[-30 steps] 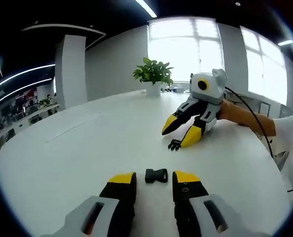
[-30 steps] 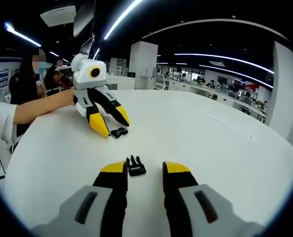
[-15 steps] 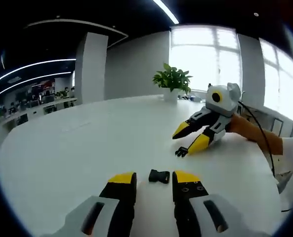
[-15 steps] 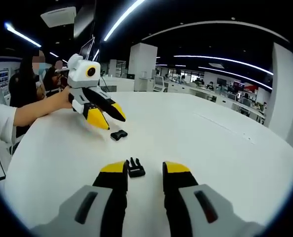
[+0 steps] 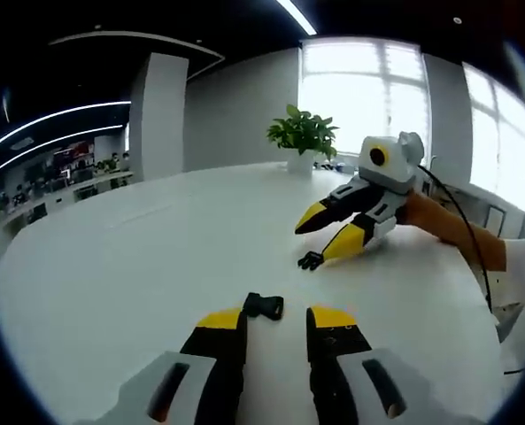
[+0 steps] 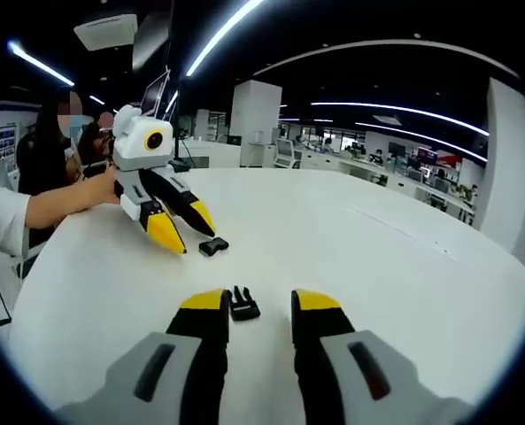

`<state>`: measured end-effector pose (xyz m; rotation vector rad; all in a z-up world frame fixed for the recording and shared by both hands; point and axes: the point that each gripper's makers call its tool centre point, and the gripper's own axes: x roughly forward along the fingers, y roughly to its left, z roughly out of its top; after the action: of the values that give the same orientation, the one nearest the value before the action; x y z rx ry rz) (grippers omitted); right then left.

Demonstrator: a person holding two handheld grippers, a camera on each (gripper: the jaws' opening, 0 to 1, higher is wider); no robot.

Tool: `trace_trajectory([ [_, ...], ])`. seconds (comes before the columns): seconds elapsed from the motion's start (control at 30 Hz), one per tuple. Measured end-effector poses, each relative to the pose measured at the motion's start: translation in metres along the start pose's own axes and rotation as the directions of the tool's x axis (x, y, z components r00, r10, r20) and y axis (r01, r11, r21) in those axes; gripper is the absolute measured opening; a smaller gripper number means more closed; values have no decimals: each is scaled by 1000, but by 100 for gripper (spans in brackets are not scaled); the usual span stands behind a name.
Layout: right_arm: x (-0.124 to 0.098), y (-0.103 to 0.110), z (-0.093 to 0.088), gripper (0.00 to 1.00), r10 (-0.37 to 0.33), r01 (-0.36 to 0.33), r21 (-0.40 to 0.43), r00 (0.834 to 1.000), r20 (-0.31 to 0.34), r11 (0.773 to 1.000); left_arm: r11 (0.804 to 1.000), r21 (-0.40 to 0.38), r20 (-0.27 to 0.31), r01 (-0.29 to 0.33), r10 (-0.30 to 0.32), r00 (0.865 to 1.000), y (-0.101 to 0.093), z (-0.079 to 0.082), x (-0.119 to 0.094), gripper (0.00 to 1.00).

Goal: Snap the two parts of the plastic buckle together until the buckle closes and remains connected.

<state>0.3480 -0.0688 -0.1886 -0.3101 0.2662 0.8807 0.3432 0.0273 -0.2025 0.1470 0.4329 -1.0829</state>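
**A:** What does my left gripper view give me?

**B:** My left tongs (image 5: pixel 275 323) stand open, yellow-tipped jaws apart, holding nothing. The socket half (image 5: pixel 264 306) of the buckle lies on the white table (image 5: pixel 138 266), just past the jaw tips and a little toward the left jaw. Further off, my right tongs (image 5: pixel 324 232) point down at the table, jaws apart, with the pronged half (image 5: pixel 311 260) just beside the lower tip. A potted plant (image 5: pixel 303 137) sits at the far edge before bright windows (image 5: pixel 368 88); a white pillar (image 5: pixel 156 115) rises to the left.

**A:** And the right gripper view?

**B:** My right tongs (image 6: pixel 260 305) are open too, and empty. The pronged half (image 6: pixel 243 304) lies between the jaw tips, nearer the left one. Across the table (image 6: pixel 377 257) my left tongs (image 6: pixel 182 227) hover open, the socket half (image 6: pixel 212 245) lying just beside them. Behind is an open office with ceiling light strips (image 6: pixel 218 31) and desks; a sleeve (image 6: pixel 1 217) shows at the left.

**A:** So which step am I at?

**B:** I judge it the pick-up: the halves lie well apart, neither gripped. Next, each pair of tongs needs to close on its half squarely, then line prongs up with socket.
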Motion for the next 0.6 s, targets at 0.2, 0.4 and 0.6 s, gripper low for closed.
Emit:
trace_trajectory([
  [0.2,1,-2,-1,27,1,-1,2,1000,-4,1000,1000,4,0,2,-2,1000,0,0,1,25],
  [0.4,1,-1,-3,27,0,0,1,1000,-7,1000,1000,12,-5,-1,1,1000,-1,-2,2,23],
  [0.6,2,-2,-3,27,2,-2,1,1000,-8,1000,999,39,-14,-12,13,1000,-1,-5,5,19],
])
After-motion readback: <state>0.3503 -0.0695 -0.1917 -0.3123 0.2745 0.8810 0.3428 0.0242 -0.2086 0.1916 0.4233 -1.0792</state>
